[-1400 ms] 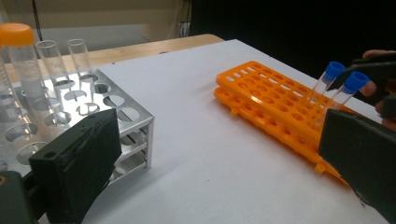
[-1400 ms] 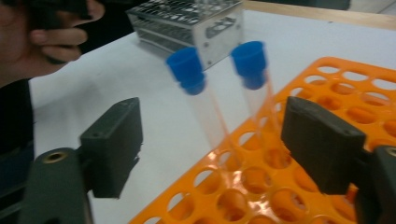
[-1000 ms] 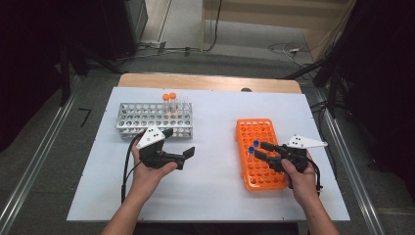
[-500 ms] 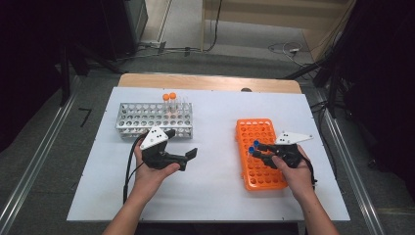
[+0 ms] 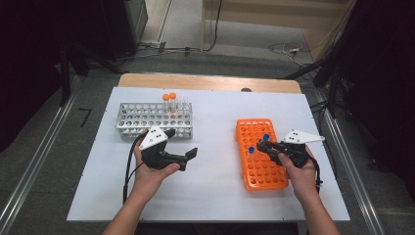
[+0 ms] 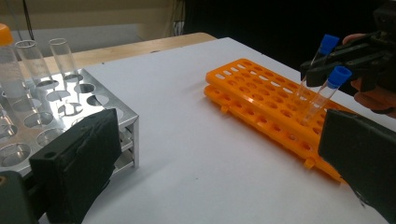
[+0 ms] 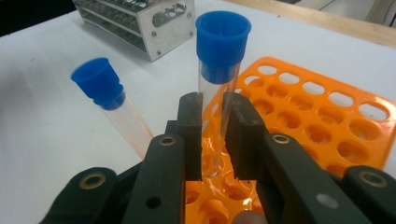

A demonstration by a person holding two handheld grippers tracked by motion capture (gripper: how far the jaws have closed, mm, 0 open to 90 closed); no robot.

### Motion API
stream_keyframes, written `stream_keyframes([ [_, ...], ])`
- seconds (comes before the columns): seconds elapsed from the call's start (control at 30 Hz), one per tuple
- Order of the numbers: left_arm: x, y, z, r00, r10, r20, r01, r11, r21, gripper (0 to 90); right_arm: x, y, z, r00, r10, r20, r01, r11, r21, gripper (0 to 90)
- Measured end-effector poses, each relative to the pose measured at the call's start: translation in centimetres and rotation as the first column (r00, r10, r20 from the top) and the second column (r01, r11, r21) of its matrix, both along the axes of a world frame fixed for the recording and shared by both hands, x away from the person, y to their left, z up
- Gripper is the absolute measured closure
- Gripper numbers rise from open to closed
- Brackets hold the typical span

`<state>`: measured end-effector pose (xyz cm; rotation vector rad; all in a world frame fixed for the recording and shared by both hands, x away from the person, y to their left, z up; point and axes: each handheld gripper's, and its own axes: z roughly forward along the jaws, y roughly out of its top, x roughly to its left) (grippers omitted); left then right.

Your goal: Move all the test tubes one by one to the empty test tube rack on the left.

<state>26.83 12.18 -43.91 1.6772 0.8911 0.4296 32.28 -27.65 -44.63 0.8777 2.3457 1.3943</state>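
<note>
Tongs of the right gripper (image 7: 212, 135) are clenched on a clear, blue-capped test tube (image 7: 219, 84), their jaws having just been closing with the tube between them. The glass is pinched below the cap. In the left gripper view this held tube (image 6: 315, 58) is seen standing nearly upright, leaning slightly, with its lower end still seated in a hole of the orange tube rack (image 5: 259, 156).

The coming move is judged to turn on that long axis: since the tube runs up and down through the rack, a pull along the same line, straight up, is called for, and a sideways drag would be likely to bind the glass against the hole or tip the light rack.

A second blue-capped tube (image 7: 112, 105) is seated in a neighbouring hole just beside the held one, tilted away from it, on the side of the rack facing the table's middle; it is apart from the jaws, but close enough to be knocked.

The orange rack lies on the right half of the white table (image 5: 215, 196), and the right hand (image 5: 301, 171) is plainly the nearer one. The left gripper (image 5: 178, 147) is held released, nothing between its jaws, in front of the metal tube rack (image 5: 154, 120), which stands toward the far left corner, well apart from the orange one.
</note>
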Motion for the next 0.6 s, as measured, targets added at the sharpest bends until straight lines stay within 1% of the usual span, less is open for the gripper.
stream_keyframes([
  [0.1,-0.1,-0.1,0.2,1.0,-0.007,0.004,0.007,1.0,0.001,0.0,-0.4,-0.5,0.6,1.0,-0.001,0.005,0.001,0.9998,0.02,74.2],
  [0.17,-0.2,-0.2,0.3,0.9999,-0.013,0.007,0.013,0.9999,-0.006,0.0,-0.8,-0.8,0.9,1.0,0.002,0.006,-0.002,0.9996,0.029,74.1],
  [0.23,-0.2,-0.3,0.4,0.9998,-0.02,0.009,0.02,0.9998,-0.007,0.0,-1.1,-1.1,1.1,0.9999,0.011,0.006,-0.011,0.9991,0.041,74.2],
  [0.3,-0.3,-0.4,0.6,0.9995,-0.03,0.011,0.031,0.9994,-0.018,0.3,-1.6,-1.3,1.1,0.9998,0.021,0.005,-0.022,0.9989,0.042,74.1],
  [0.33,-0.3,-0.4,0.6,0.9993,-0.036,0.012,0.036,0.9992,-0.014,1.1,-1.8,-1.4,1.1,0.9996,0.027,0.002,-0.027,0.9988,0.04,74.2],
  [0.43,-0.4,-0.7,0.8,0.9983,-0.056,0.018,0.056,0.9982,-0.02,2.2,-2.4,-1.4,1.1,0.999,0.044,-0.004,-0.044,0.9983,0.039,74.2],
  [0.5,-0.5,-0.9,0.9,0.9975,-0.066,0.024,0.067,0.9975,-0.021,3.1,-2.7,-1.4,1.1,0.9982,0.059,-0.013,-0.058,0.9971,0.05,74.2],
  [0.6,-0.6,-1.2,1.1,0.9963,-0.082,0.027,0.083,0.9962,-0.025,4.1,-3.1,-1.2,1.1,0.9963,0.084,-0.015,-0.084,0.9953,0.049,74.2],
])
